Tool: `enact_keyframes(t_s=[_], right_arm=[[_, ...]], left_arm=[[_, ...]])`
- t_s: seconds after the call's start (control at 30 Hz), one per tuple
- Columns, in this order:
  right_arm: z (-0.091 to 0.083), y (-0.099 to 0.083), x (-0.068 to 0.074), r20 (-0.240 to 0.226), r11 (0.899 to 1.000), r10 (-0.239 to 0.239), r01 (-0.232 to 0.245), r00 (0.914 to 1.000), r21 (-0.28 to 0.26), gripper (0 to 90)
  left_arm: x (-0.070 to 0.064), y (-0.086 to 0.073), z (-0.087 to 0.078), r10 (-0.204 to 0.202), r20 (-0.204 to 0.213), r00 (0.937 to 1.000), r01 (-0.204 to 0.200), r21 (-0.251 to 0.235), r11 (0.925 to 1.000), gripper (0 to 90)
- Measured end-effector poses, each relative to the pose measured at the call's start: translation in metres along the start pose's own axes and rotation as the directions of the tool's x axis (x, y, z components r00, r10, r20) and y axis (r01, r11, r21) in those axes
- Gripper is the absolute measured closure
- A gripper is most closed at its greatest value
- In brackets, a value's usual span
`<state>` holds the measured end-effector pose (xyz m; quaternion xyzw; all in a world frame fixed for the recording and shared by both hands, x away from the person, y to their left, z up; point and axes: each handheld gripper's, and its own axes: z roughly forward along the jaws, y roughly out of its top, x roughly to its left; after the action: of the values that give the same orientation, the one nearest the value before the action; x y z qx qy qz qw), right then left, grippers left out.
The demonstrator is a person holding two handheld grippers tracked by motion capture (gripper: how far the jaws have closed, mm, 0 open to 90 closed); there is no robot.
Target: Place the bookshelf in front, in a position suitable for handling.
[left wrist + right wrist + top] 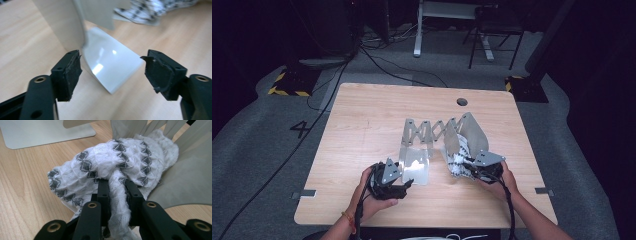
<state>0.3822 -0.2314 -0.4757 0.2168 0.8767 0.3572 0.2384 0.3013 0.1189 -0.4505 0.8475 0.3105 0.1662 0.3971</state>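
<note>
The right tool (117, 192) pinches the cloth (110, 165) against the rack (439, 132); the left tool (112, 72) (spread) faces the plate (112, 67).

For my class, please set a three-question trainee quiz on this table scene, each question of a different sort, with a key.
1. True or false: the left tongs are shut on the metal rack.
2. What do the right tongs hold? A) patterned cloth B) cable C) cup
3. Fill in: the rack stands on a wooden ____.

Key: 1 false, they stand open at the rack's flat foot; 2 A; 3 table.
</note>
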Motion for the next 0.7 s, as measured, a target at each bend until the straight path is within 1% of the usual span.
enact_keyframes(t_s=[0.03,0.07,0.17,0.2,0.23,0.27,0.33,0.37,0.4,0.43,0.5,0.63,0.7], right_arm=[[0.001,0.0,0.0,-0.002,1.0,0.001,-0.001,1.0,0.005,77.7],[0.001,0.0,0.0,-0.002,1.0,0.001,-0.001,1.0,0.005,77.7],[0.003,-0.002,-0.002,-0.014,1.0,0.017,-0.017,0.9998,0.017,77.4],[0.003,-0.002,-0.002,-0.014,1.0,0.017,-0.017,0.9998,0.017,77.4],[0.005,-0.004,-0.001,-0.017,0.999,0.021,-0.021,0.9996,0.025,77.3],[0.005,-0.004,-0.001,-0.017,0.999,0.021,-0.021,0.9996,0.025,77.3],[0.006,-0.005,-0.001,-0.02,0.999,0.023,-0.023,0.9995,0.032,77.1],[0.007,-0.006,-0.001,-0.023,0.999,0.032,-0.031,0.9992,0.032,77.0],[0.007,-0.006,-0.001,-0.023,0.999,0.032,-0.031,0.9992,0.032,77.0],[0.007,-0.006,-0.001,-0.025,0.999,0.039,-0.038,0.999,0.031,77.0],[0.007,-0.008,-0.002,-0.024,0.999,0.037,-0.036,0.999,0.032,76.8],[0.006,-0.01,-0.002,-0.023,0.999,0.047,-0.047,0.9986,0.028,76.7],[0.005,-0.01,-0.002,-0.021,0.998,0.052,-0.051,0.9984,0.027,76.8]], left_arm=[[-0.004,-0.007,-0.001,0.006,0.04,0.9992,-0.007,0.035,0.9993,29.2],[-0.004,-0.007,-0.001,0.006,0.04,0.9992,-0.007,0.035,0.9993,29.7],[-0.013,-0.015,0.003,0.029,0.091,0.9955,-0.035,0.067,0.9972,31.3],[-0.016,-0.016,0.006,0.048,0.104,0.9934,-0.057,0.077,0.9954,31.3],[-0.024,-0.015,0.015,0.074,0.127,0.9891,-0.086,0.087,0.9925,31.3],[-0.024,-0.015,0.015,0.074,0.127,0.9891,-0.086,0.087,0.9925,31.1],[-0.032,-0.011,0.025,0.11,0.132,0.9851,-0.125,0.107,0.9864,30.4],[-0.037,-0.008,0.034,0.129,0.142,0.9815,-0.146,0.116,0.9824,29.7],[-0.037,-0.008,0.034,0.129,0.142,0.9815,-0.146,0.116,0.9824,29.4],[-0.039,-0.006,0.039,0.141,0.131,0.9813,-0.158,0.125,0.9796,29.4],[-0.041,-0.002,0.048,0.162,0.117,0.9798,-0.178,0.141,0.9738,29.3],[-0.042,0.005,0.064,0.182,0.097,0.9784,-0.196,0.165,0.9666,29.4],[-0.041,0.008,0.071,0.178,0.104,0.9786,-0.193,0.169,0.9665,29.4]])
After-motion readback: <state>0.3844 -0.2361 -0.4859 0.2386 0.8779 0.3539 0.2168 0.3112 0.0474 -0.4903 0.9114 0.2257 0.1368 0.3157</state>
